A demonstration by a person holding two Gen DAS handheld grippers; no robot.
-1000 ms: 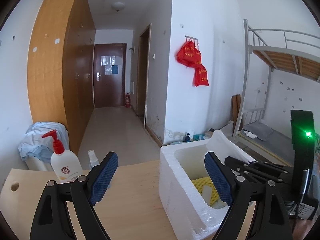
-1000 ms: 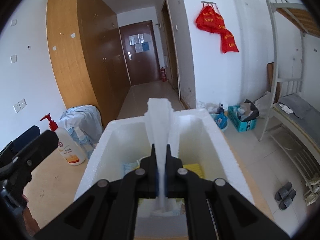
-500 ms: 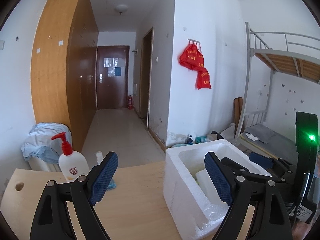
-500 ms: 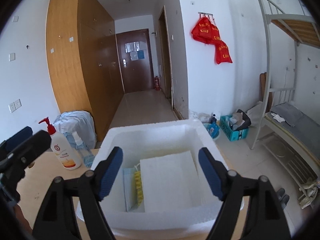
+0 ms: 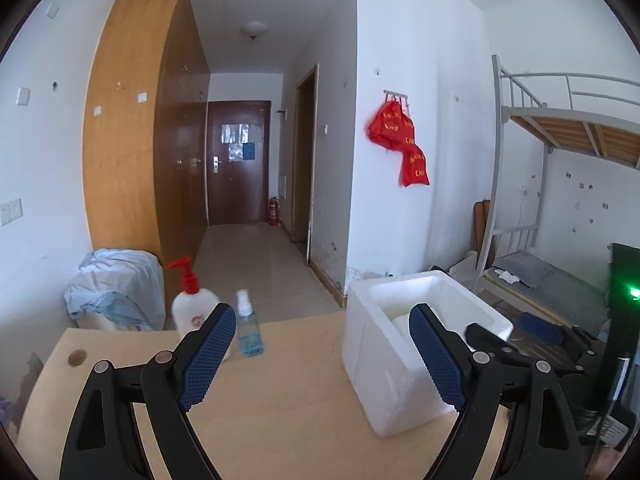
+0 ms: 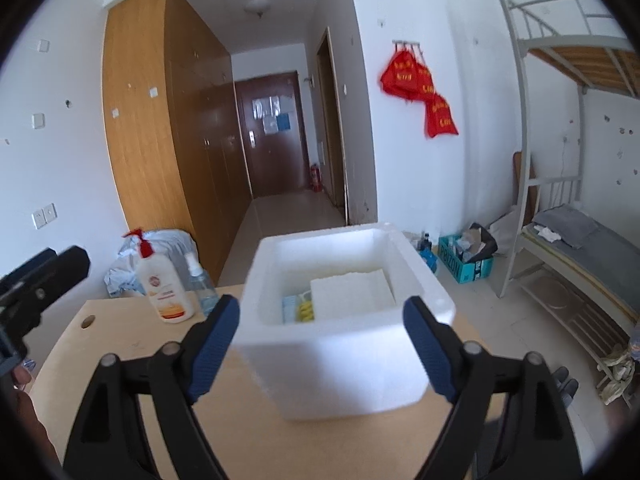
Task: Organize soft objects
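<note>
Right wrist view: right hand-held gripper [image 6: 322,342] opening, empty; foam sheet [image 6: 352,290] lies in the box [image 6: 340,356]; left hand-held gripper [image 5: 322,358] released; next, seek another soft item.

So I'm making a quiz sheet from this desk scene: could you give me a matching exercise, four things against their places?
Things:
1. white foam sheet
2. red-pump white lotion bottle
3. small clear spray bottle
4. red cloth bags

Places:
A. hanging on wall hooks
B. inside the white foam box
C. left of the spray bottle
D. between lotion bottle and box

Pairs: 1-B, 2-C, 3-D, 4-A
</note>
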